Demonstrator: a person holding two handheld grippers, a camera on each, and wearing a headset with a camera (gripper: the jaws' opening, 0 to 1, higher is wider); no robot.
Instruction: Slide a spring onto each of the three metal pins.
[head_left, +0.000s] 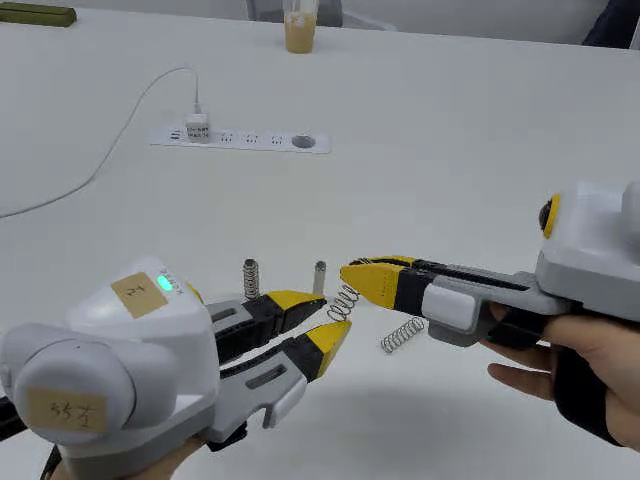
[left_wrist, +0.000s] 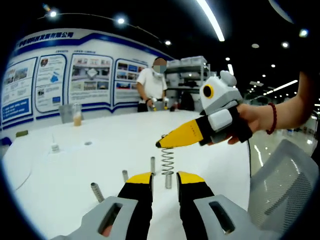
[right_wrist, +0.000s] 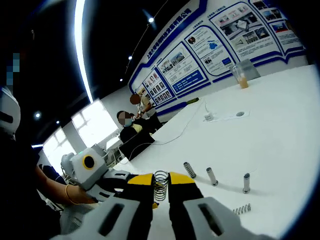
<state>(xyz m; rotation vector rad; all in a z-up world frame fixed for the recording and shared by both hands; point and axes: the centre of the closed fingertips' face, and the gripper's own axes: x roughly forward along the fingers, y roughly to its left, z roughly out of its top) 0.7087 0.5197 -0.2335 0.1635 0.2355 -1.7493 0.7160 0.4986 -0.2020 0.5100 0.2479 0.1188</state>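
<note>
My right gripper (head_left: 348, 275) is shut on the upper end of a steel spring (head_left: 343, 301), which hangs slanted from its yellow tips. In the right gripper view the spring (right_wrist: 160, 185) sits squeezed between the jaws of the gripper (right_wrist: 161, 176). My left gripper (head_left: 335, 313) stands open, and the spring's lower end (left_wrist: 167, 167) hangs just beyond its tips (left_wrist: 165, 176). One pin (head_left: 251, 277) wears a spring. A bare pin (head_left: 320, 277) stands right behind the held spring. The right gripper view shows two bare pins (right_wrist: 212, 176) (right_wrist: 246, 182). A loose spring (head_left: 402, 335) lies on the table.
The white table (head_left: 450, 180) carries a power strip (head_left: 240, 138) with a charger and white cable farther back. A cup of orange drink (head_left: 299, 30) stands at the far edge and a dark flat object (head_left: 35, 14) at the far left corner. People stand beyond the table.
</note>
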